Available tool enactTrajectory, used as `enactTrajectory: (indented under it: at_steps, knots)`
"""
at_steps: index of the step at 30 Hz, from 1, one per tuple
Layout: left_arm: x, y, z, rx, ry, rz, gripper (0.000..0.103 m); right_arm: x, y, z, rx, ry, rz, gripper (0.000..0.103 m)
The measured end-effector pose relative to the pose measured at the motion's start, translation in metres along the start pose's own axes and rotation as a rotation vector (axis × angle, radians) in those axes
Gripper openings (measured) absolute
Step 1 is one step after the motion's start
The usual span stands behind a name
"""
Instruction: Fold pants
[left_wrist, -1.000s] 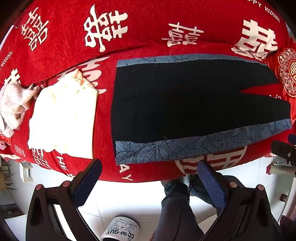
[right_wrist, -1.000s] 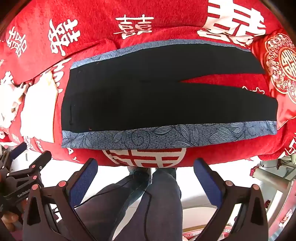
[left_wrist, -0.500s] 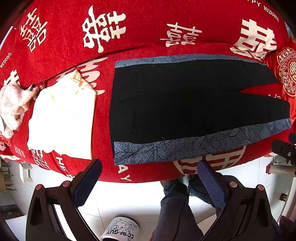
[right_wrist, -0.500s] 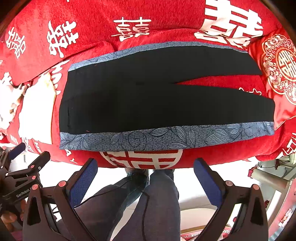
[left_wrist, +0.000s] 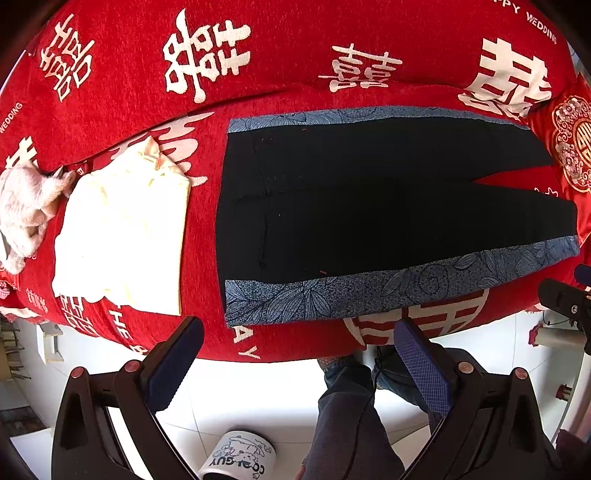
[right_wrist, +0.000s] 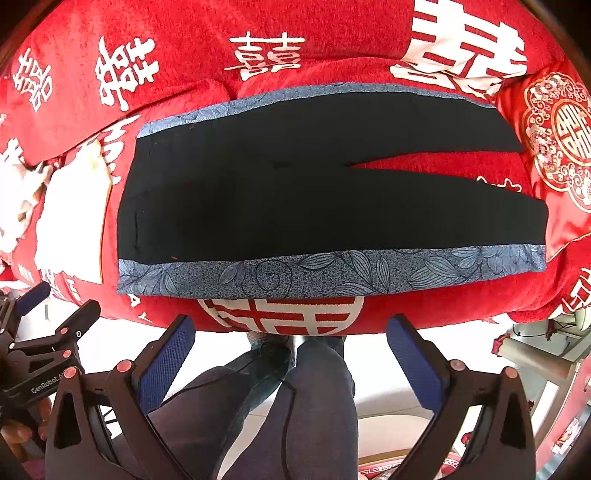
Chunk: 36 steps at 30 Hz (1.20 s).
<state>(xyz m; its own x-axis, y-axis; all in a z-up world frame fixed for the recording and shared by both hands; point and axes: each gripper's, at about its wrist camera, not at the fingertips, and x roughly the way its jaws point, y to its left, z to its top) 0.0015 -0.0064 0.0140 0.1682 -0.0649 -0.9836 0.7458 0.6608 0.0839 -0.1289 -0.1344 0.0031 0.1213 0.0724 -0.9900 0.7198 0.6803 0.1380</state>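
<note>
Black pants (left_wrist: 369, 206): lay flat on the red sofa cover (left_wrist: 295, 55), waistband toward its left end, 2 legs splayed toward the right end, blue patterned stripes along both long edges.
Left tool (left_wrist: 295, 354): jaws wide apart, empty, off the front edge.
Right tool (right_wrist: 288, 347): likewise spread, holding nothing.
Handling: probably light, limp cloth that would sag and slide; pinching the near stripe (right_wrist: 332, 269) at waistband and hem corners looked best.
Neighbour: cream folded garment (left_wrist: 122, 236) just left of the waistband.
</note>
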Motion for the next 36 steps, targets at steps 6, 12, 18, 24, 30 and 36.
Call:
enactTrajectory:
  at_steps: [6,12,18,24,30,36]
  knots:
    - [0.000,0.001,0.000,0.002,0.001,-0.001,0.103,0.000,0.000,-0.001,-0.005,-0.080,0.039,0.103]
    - [0.003,0.002,0.000,-0.002,0.006,-0.003,0.103,0.000,0.001,0.000,-0.006,-0.084,0.046,0.103]
    - [0.007,0.006,0.002,-0.005,0.014,-0.009,0.103,0.001,0.001,0.001,-0.008,-0.091,0.042,0.103]
    - [0.012,0.010,0.000,-0.025,0.019,-0.020,0.103,0.005,0.002,0.003,-0.010,-0.061,-0.001,0.103]
    - [0.024,0.029,0.003,-0.111,0.026,-0.077,0.103,0.008,-0.006,0.005,0.002,-0.104,0.049,0.103]
    - [0.052,0.039,0.006,-0.171,0.055,-0.077,0.103,0.029,-0.012,0.012,0.032,-0.084,0.107,0.103]
